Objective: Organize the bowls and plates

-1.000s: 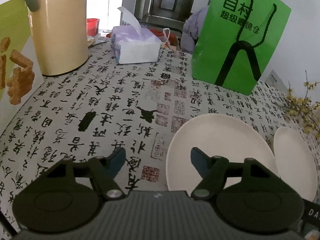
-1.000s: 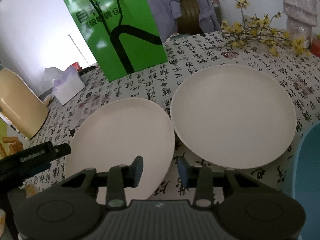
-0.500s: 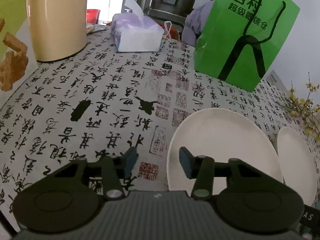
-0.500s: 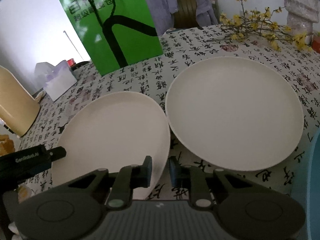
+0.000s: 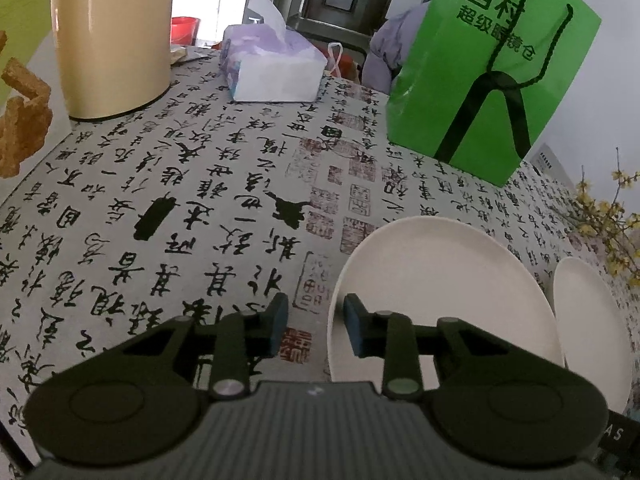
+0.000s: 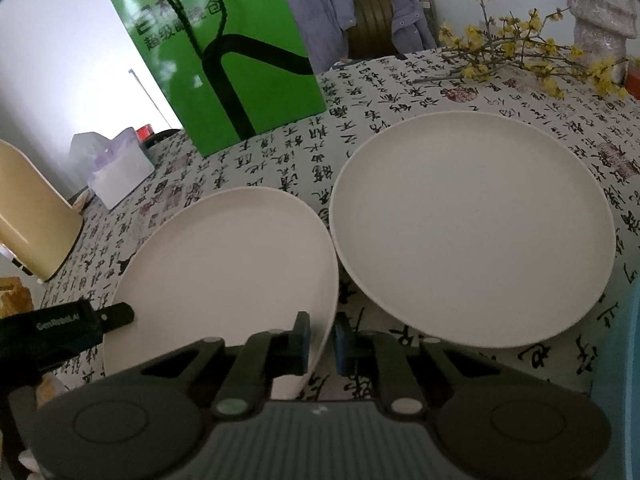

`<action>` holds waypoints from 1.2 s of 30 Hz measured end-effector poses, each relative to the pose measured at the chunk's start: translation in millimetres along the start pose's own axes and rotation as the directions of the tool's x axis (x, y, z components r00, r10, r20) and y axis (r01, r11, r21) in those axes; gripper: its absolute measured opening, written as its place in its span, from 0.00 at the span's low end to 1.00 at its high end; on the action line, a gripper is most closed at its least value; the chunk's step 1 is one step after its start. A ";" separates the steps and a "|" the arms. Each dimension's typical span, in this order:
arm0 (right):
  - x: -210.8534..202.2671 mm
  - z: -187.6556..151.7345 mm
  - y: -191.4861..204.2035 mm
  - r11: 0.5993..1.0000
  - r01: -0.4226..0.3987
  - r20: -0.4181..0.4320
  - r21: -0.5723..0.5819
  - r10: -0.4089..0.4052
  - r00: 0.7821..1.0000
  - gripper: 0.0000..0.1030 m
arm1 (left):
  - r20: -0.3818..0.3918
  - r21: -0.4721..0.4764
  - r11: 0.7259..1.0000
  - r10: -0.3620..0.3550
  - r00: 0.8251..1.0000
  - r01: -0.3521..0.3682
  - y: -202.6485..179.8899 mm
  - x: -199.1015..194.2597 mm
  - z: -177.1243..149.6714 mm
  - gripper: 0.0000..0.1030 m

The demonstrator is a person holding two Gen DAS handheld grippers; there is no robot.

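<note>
Dim daylight, fisheye-warped edges

The two plates (image 6: pixel 224 264) (image 6: pixel 472 220) look smooth and matt – cream, ceramic-like. The tablecloth (image 5: pixel 200 208) is printed fabric. The green bag (image 5: pixel 488 80) is glossy paper with cord handles – the tissue pack (image 5: pixel 272 68) soft plastic.

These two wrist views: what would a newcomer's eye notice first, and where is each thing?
First come the two white plates lying side by side on the calligraphy-print tablecloth: the left plate and the right plate. The right gripper has pinched the left plate's near rim, while the left gripper straddles its opposite rim. Behind the plates stands a bright green paper bag.
</note>
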State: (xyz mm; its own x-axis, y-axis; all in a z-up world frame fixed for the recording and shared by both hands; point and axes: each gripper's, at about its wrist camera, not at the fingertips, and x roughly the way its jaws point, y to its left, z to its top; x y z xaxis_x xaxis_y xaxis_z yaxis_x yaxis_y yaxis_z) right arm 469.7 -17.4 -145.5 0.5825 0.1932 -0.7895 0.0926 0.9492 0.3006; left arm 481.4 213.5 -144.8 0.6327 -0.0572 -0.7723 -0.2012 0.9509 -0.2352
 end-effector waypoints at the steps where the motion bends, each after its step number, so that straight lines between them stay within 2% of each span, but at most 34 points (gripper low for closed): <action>1: 0.1 -0.1 -0.1 1.000 -0.001 0.001 -0.001 0.001 1.000 0.12 | 0.001 0.002 1.000 -0.003 1.000 0.003 -0.1 0.3 -0.2 0.28; 13: 1.0 -0.6 1.2 1.000 -0.005 0.015 -0.016 0.005 1.000 0.11 | 0.026 0.049 0.999 0.009 1.000 -0.011 -10.6 0.1 -4.3 0.13; 36: 2.3 0.7 6.8 0.997 0.012 0.012 -0.073 -0.011 1.000 0.12 | 0.065 0.133 0.989 0.056 0.996 -0.064 -22.7 0.5 -9.4 0.12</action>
State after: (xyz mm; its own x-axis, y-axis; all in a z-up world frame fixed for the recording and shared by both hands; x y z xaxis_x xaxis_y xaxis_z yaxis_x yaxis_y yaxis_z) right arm 472.2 -10.7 -144.9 0.5911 0.1794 -0.7864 0.0409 0.9670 0.2513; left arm 479.3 189.0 -145.4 0.6675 0.0160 -0.7444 -0.1405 0.9845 -0.1048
